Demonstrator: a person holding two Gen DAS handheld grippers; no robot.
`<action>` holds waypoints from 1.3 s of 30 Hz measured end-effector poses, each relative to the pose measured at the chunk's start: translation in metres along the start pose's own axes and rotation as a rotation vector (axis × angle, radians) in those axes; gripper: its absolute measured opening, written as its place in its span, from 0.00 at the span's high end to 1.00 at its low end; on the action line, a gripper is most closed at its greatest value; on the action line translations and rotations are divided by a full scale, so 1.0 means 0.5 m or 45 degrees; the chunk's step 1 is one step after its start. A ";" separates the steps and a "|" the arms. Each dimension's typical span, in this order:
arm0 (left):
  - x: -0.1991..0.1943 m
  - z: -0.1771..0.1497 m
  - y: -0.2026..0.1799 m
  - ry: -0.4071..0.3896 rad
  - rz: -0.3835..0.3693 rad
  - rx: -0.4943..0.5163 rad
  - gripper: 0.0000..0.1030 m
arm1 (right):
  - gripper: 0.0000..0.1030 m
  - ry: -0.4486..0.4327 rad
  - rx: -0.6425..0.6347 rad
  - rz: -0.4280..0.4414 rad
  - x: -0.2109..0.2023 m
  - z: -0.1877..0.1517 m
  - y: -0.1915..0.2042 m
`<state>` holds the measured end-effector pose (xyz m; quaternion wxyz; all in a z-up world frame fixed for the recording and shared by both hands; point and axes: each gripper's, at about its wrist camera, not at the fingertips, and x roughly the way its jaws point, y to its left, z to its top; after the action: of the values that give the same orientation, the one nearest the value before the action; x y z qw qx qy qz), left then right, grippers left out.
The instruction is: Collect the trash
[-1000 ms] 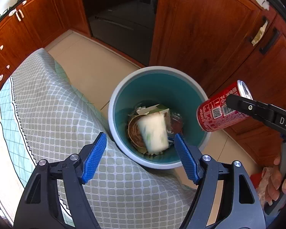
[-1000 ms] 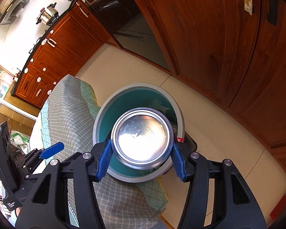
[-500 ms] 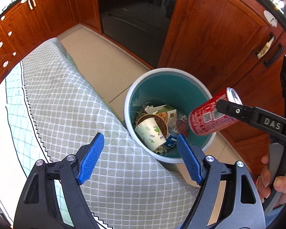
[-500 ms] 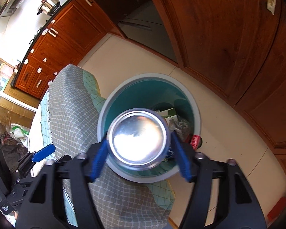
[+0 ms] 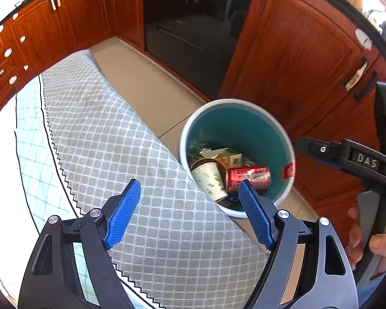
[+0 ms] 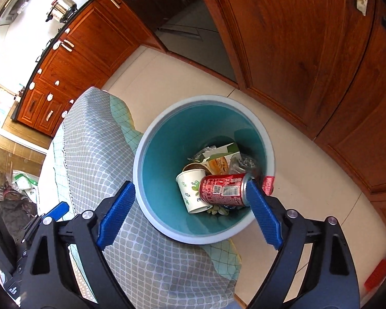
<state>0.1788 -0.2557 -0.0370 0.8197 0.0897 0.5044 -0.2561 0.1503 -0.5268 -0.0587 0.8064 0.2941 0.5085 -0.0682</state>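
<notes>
Kitchen floor holds a teal bin [image 6: 141,154] with a red can [image 6: 222,190] inside; both the left gripper [image 5: 187,208] and right gripper [image 6: 189,215] gape empty, risking clipping its rim.

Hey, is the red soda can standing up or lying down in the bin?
Lying down: the red can rests sideways beside the paper cup.
</notes>
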 end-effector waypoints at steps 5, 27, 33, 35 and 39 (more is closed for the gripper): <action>-0.030 -0.015 0.008 -0.015 -0.007 -0.005 0.04 | 0.13 -0.015 -0.078 -0.022 -0.015 -0.012 0.022; -0.208 -0.130 0.049 -0.168 0.126 -0.049 0.04 | 0.07 -0.050 -0.376 -0.290 -0.146 -0.184 0.116; -0.248 -0.173 0.032 -0.206 0.136 -0.029 0.04 | 0.07 -0.081 -0.452 -0.343 -0.193 -0.232 0.133; -0.260 -0.185 0.029 -0.216 0.136 -0.035 0.04 | 0.07 -0.096 -0.469 -0.346 -0.205 -0.244 0.134; -0.273 -0.206 0.027 -0.221 0.134 -0.057 0.04 | 0.07 -0.115 -0.501 -0.348 -0.217 -0.263 0.141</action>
<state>0.0562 -0.1574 0.0319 0.8745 0.0750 0.4315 -0.2083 0.0254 -0.4182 0.0225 0.8534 0.0564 0.5105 -0.0892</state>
